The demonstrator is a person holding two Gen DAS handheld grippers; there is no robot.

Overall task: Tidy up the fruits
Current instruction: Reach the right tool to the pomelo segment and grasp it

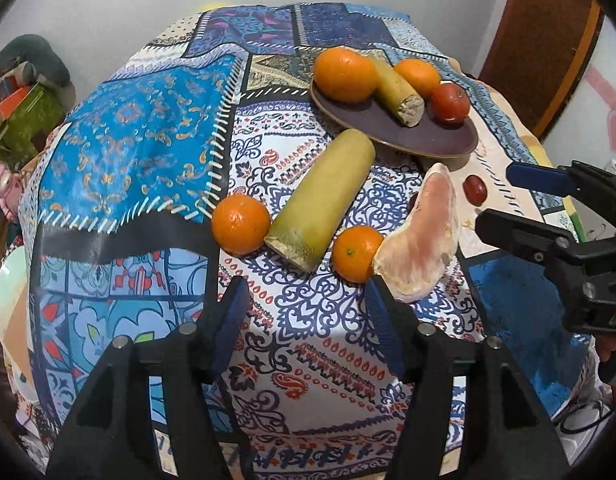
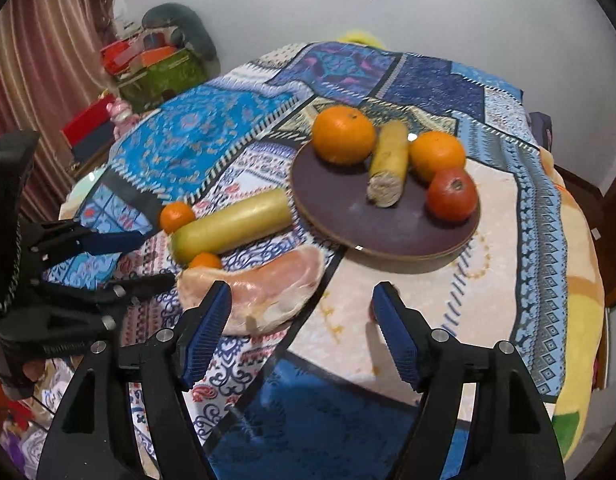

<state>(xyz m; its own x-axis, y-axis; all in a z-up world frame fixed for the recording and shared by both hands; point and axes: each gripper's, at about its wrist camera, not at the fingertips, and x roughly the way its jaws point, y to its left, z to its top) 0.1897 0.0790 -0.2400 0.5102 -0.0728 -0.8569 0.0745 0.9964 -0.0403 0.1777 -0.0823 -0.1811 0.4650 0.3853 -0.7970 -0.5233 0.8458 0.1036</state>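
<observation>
Left wrist view: both grippers, left gripper (image 1: 304, 296) and right gripper (image 1: 503, 196), gape empty near soft pomelo segment (image 1: 421, 236), likely best pinched gently mid-body.

Orange tangerines (image 1: 240, 224), a dark purple plate (image 2: 387, 224), blue patchwork-patterned tablecloth (image 1: 140, 140).

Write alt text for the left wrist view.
Open left tongs hover over a patterned tablecloth, facing two small oranges, a long yellow-green stalk piece and a pink pomelo segment. Behind, a dark plate holds two oranges, a shorter stalk piece and a tomato; the right tongs enter at right.
</observation>
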